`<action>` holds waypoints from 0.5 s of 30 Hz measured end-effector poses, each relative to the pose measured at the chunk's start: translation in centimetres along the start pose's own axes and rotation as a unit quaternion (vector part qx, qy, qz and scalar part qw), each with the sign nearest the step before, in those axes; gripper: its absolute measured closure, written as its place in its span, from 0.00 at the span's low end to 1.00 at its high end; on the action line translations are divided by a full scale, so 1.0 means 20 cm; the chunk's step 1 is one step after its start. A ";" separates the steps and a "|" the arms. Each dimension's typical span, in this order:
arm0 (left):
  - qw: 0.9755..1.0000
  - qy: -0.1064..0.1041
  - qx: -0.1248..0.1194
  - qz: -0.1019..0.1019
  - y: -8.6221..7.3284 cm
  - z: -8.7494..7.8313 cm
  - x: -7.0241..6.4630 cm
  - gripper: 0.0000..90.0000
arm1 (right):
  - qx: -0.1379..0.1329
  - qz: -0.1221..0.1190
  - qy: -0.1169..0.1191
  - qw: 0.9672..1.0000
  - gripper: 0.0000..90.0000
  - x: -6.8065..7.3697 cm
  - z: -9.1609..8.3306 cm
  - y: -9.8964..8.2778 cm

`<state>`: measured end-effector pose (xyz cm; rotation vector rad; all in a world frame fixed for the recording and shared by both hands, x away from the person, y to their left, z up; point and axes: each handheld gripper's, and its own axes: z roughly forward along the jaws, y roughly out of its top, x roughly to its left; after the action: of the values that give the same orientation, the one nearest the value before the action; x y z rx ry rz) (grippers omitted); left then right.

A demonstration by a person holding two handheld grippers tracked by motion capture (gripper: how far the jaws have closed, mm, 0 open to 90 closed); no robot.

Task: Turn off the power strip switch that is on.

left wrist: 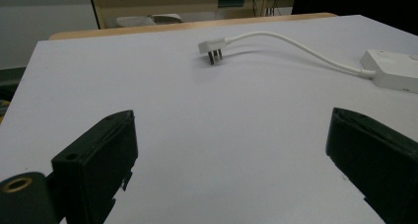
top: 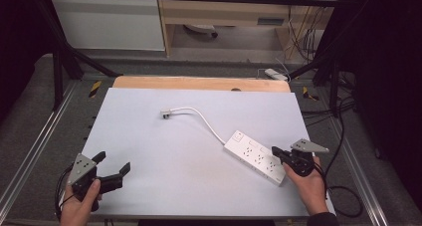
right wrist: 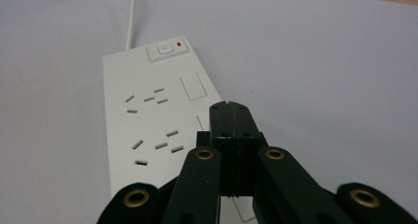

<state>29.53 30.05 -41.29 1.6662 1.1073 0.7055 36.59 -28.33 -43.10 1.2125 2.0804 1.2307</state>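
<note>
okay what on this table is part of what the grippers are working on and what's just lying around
In hand:
- white power strip, with the shut right gripper over it
- its cable and plug
- left gripper, open, nothing between its jaws

Lying about:
- a second white power strip on the floor beyond the table

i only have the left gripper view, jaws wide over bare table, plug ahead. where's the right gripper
Observer: The right gripper is over the near end of the power strip, at the table's right.
Operator: is it open
Observer: No, its jaws are shut together with nothing between them, as the right gripper view shows.
Operator: can't see the strip's top, anything on it
Observer: A switch with a small red mark sits at the cable end, then rows of sockets toward the gripper.
</note>
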 end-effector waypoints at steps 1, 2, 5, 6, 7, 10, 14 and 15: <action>1.000 0.000 0.000 0.000 0.00 0.00 0.00 0.06 | 0.002 0.001 -0.001 1.000 1.00 0.00 0.01 0.01; 1.000 0.000 0.000 0.000 0.00 0.00 0.00 0.06 | 0.001 0.001 -0.001 1.000 1.00 0.00 0.01 0.01; 1.000 0.000 0.000 0.000 0.00 0.00 0.00 0.06 | -0.003 0.001 0.004 1.000 1.00 0.01 0.02 0.03; 1.000 0.001 0.000 0.000 0.00 0.00 0.00 0.06 | -0.006 0.002 0.006 1.000 1.00 0.02 0.02 0.03; 1.000 0.001 0.000 0.000 0.00 0.00 0.00 0.06 | -0.009 0.000 0.007 1.000 1.00 0.02 0.03 0.04; 1.000 0.000 0.000 0.000 0.00 0.00 0.00 0.06 | -0.013 0.001 0.012 1.000 1.00 0.03 0.03 0.05; 1.000 0.001 0.001 -0.001 0.00 0.00 0.00 0.06 | -0.020 0.004 0.021 1.000 0.90 0.04 0.02 0.06; 1.000 0.001 0.001 -0.001 0.00 0.00 0.00 0.06 | -0.021 0.008 0.022 0.999 0.87 0.04 0.02 0.06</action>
<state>29.51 30.10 -41.30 1.6664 1.1110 0.7059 37.03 -27.12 -42.26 1.1958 2.0683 1.3141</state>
